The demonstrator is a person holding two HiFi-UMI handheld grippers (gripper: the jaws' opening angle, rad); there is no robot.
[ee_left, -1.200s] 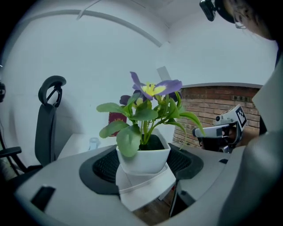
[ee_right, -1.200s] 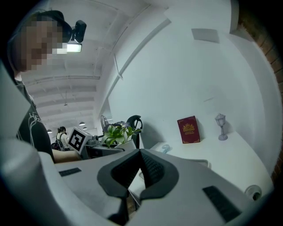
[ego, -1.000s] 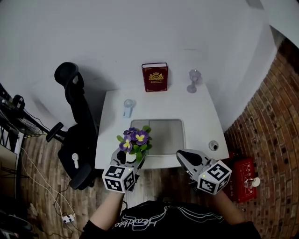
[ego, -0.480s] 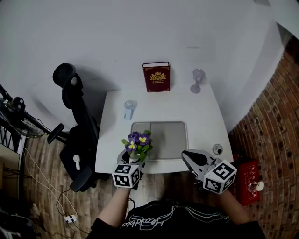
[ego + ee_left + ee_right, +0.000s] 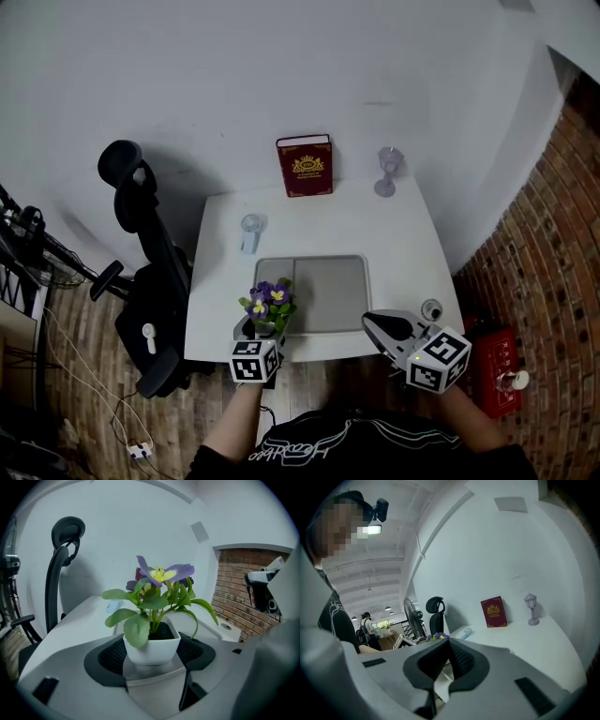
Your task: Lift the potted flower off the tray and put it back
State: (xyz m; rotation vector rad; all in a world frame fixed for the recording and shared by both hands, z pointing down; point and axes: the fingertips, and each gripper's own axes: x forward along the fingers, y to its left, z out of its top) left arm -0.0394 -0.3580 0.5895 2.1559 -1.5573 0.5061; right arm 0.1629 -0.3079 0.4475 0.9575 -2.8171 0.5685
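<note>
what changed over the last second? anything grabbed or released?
The left gripper, shut on the potted flower, carried it down toward the tray's near-left corner; whether the pot touches it yet can't be told. Nothing was taken or let go. The right gripper stayed shut and empty, hardly moving; book, lamp and tray unmoved.
</note>
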